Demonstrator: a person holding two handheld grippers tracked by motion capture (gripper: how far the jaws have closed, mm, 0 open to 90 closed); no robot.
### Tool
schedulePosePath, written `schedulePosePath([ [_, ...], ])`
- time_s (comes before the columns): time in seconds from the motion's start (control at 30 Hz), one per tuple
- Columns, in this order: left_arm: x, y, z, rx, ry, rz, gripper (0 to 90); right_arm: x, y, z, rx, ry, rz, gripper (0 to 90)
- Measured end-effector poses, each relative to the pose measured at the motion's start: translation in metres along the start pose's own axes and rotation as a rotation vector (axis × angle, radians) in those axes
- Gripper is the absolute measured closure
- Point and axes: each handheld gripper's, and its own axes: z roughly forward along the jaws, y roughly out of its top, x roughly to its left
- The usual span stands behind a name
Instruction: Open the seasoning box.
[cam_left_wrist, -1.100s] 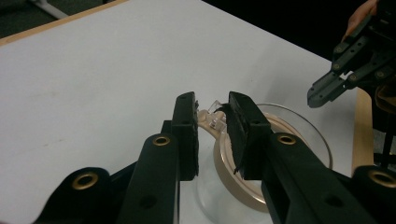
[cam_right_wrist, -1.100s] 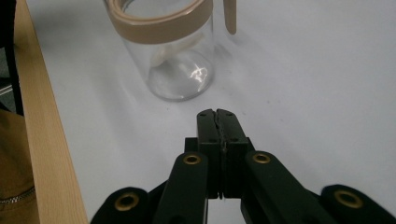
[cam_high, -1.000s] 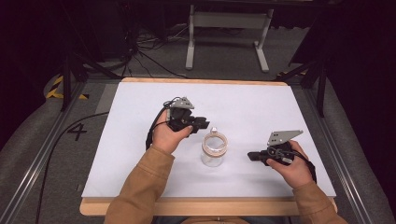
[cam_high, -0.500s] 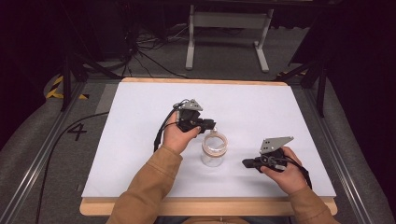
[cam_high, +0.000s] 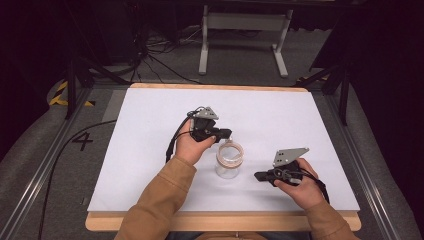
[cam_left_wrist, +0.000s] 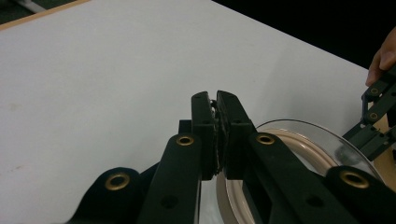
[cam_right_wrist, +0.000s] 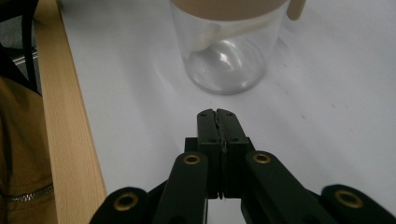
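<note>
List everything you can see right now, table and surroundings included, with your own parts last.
jar: 1, clear with beige rim, table centre, upright
table: 1, white top, wooden edge
stand: 1, grey, on the floor beyond the table
cables: several, black, floor at far left
floor marking: 1, black "4", left of the table
left tongs: 1, black, jaws just closed on the jar's rim
right tongs: 1, black, shut, pointing at the jar's base, apart from it
sleeves: 2, tan, bottom edge
</note>
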Motion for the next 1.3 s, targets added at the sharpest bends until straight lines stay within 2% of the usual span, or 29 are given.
schedulePosePath([
  [0.3, 0.002, -0.001, 0.0, -0.007, -0.015, -0.004, 86.9, 0.012, 0.016, 0.013, -0.053, 0.02, -0.029, 90.0],
  [0.43, 0.004, -0.002, 0.0, -0.014, -0.023, -0.005, 86.9, 0.012, 0.02, 0.013, -0.096, 0.026, -0.024, 90.0],
  [0.5, 0.004, -0.002, 0.0, -0.015, -0.026, -0.015, 87.0, 0.015, 0.024, 0.015, -0.141, 0.041, -0.023, 90.0],
  [0.7, 0.004, -0.002, 0.0, -0.015, -0.026, 0.0, 87.0, 0.018, 0.032, 0.019, -0.181, 0.041, -0.029, 90.0],
  [0.87, 0.004, -0.002, 0.0, -0.015, -0.021, 0.0, 87.0, 0.019, 0.034, 0.023, -0.178, 0.052, -0.028, 90.0],
  [1.3, 0.004, -0.002, 0.0, -0.011, -0.025, -0.011, 87.0, 0.019, 0.034, 0.022, -0.193, 0.037, -0.033, 90.0],
])
